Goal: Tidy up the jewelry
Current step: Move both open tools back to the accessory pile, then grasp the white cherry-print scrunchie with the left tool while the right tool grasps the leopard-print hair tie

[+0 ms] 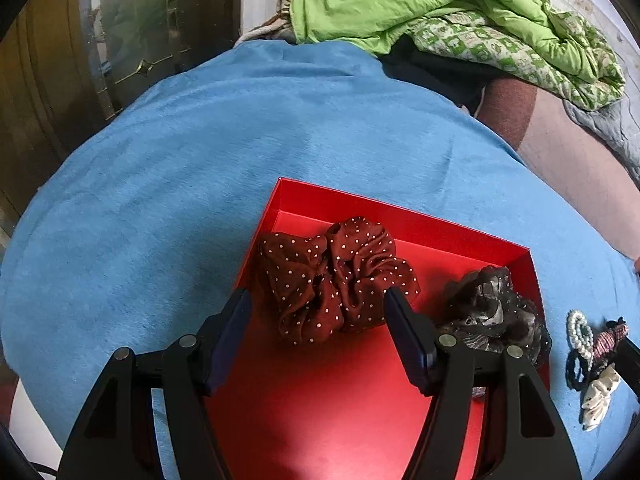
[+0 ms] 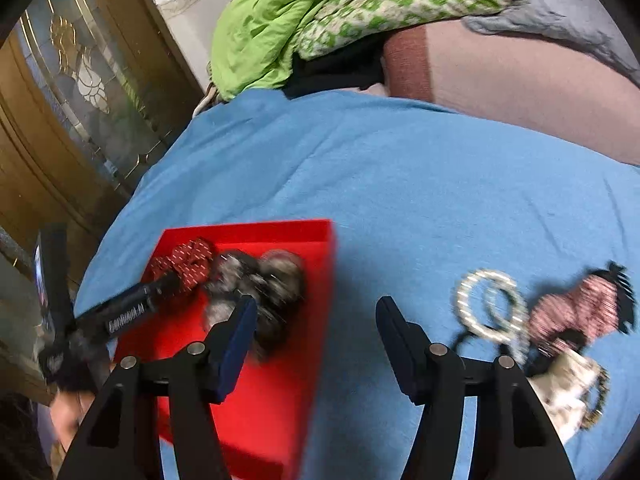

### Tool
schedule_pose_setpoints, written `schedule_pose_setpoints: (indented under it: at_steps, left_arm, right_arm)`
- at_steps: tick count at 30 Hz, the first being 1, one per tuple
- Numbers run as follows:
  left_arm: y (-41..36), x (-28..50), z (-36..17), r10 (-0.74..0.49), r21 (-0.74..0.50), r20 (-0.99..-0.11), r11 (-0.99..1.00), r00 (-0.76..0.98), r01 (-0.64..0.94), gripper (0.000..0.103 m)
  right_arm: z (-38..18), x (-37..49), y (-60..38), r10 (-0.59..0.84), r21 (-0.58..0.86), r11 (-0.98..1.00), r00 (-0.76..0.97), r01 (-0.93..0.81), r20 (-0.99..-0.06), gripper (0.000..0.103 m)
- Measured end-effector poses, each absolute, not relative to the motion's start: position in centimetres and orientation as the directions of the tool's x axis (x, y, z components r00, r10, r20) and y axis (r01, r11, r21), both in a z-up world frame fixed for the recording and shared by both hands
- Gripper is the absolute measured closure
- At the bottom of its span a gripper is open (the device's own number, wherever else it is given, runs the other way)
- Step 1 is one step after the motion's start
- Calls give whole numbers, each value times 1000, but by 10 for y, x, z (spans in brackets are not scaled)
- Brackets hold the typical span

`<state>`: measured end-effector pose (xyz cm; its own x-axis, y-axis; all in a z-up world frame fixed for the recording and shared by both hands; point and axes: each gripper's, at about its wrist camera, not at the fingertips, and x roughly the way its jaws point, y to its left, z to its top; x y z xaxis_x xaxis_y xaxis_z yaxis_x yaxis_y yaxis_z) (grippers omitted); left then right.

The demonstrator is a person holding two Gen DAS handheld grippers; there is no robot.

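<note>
**Two scrunchies boxed, small pieces waiting on the blue cloth**

Blue cloth (image 1: 200,184): soft bedding filling mid-frame in both views. It will give under any downward press, so picks off it should be shallow.

Red box (image 1: 400,216): lower centre of the left wrist view, lower left of the right wrist view. Open-topped, thin-walled, probably card; I judge it light and easy to shove on the cloth. Better to lower things in than to nudge a wall.

Polka-dot scrunchie (image 1: 336,280): in the box, centre. Soft, light, bunched fabric; any gathered fold would take a pinch.

Dark grey scrunchie (image 1: 488,312): in the box toward its right wall, just beside the polka-dot one. Same soft handling expected.

Pink hair tie (image 2: 576,308), cream bow (image 2: 568,384), pearl ring (image 2: 490,306): clustered on the cloth at lower right of the right wrist view, outside the box. The pearl ring is beaded, likely smooth and slippery; pinch across the band. The blur hides whether it touches its neighbours.

Left gripper (image 1: 318,300): low over the box, pointing forward, jaws spread wide either side of the polka-dot scrunchie, holding nothing.

Right gripper (image 2: 316,308): jaws wide, empty; left finger over the box, right finger over bare cloth, the cluster off to its right.
</note>
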<state>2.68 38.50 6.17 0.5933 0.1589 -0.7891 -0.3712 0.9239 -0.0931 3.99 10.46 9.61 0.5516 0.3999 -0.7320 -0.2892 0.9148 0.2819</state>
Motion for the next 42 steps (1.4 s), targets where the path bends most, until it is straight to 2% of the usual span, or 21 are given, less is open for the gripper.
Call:
schedule_pose_setpoints:
  at_steps: [4,8,13,19,23,27,29,31,38,40,42]
  left_arm:
    - [379,17,73,178,-91,-745,928,643,-362,36]
    - [352,-1,93,101,-136,-683,955,723,-262,36]
    - [291,-28,114,46,-103,-632,984,773,-143,36]
    - [199,-40,103,-124,-137,-683,990,720,41,36]
    - [130,-26,82,-191,-125,-737,981,648,146,36]
    - [88,-13,61,-203,-109,-767,976,608,188,36]
    - [77,-2,50,-215,-124,-787,973,578,193,36]
    - [71,8,42,-215,-133,-799,974,561,184,36]
    - [52,28,23,-226,-149,-825,971,518,186,36]
    - [47,29,17,-229,-147,-831,969,507,198,38]
    - [42,30,11,-233,-146,-838,967,493,207,46]
  right_arm:
    - [103,17,57,345,259,939,600,-228,-722,32]
    - [96,-7,-4,267,239,962,624,-131,-735,28]
    - [74,-33,-82,184,233,973,618,-2,-764,28]
    - [55,-47,-134,182,274,960,618,55,-764,28]
    - [44,-46,-146,203,295,955,625,45,-754,28]
    - [32,-34,-146,200,271,962,623,20,-756,29]
    - [26,-24,-145,203,262,965,617,6,-761,39]
    - [21,-17,-144,216,264,964,612,-12,-760,44]
    - [8,0,-128,231,233,969,599,-76,-767,51]
    - [6,1,-126,228,224,971,604,-83,-764,51]
    - [5,1,-127,232,227,970,604,-87,-762,51]
